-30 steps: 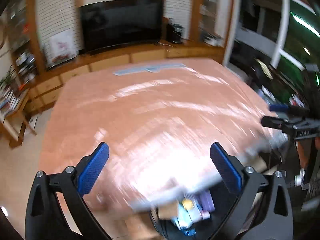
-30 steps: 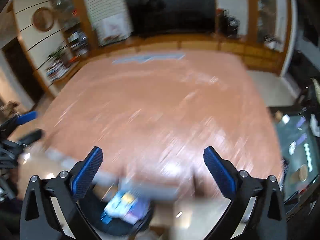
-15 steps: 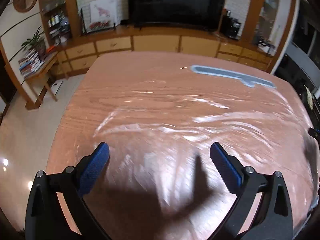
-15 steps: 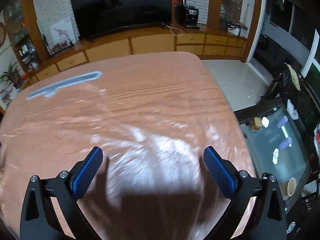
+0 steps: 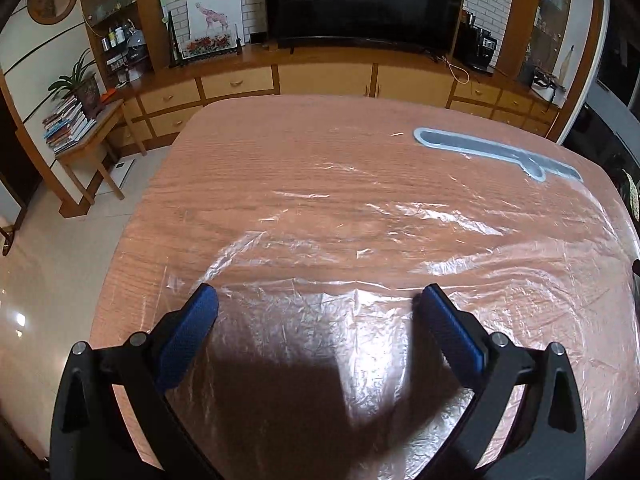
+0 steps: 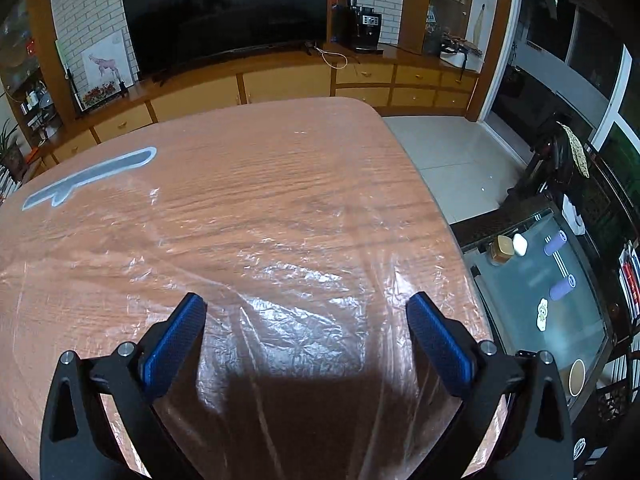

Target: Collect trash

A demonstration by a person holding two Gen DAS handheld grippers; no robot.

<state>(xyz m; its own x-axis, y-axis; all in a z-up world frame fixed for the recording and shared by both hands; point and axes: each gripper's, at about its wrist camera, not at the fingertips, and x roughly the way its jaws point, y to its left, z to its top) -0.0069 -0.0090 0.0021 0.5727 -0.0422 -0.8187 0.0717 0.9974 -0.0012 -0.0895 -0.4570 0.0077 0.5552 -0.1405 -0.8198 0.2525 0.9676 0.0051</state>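
Your left gripper hangs above the large rounded wooden table with its blue-padded fingers spread wide and nothing between them. Your right gripper is the same: jaws wide apart, empty, over the near part of that table.

The only loose material on the table is the thin, crinkled sheet of clear plastic film, which lies flat across most of the top and shines under the light. In the right wrist view the film runs beneath both fingers and reaches the table's right edge. No other trash shows on the table in either view.

Toward the far side of the table lies a flat grey elongated shape with a pale blue border; in the right wrist view it sits toward the far left corner.

Beyond the table's far edge stands a long wooden cabinet carrying a big black television. To the right of the table is a low glass-topped side table with small items on it.
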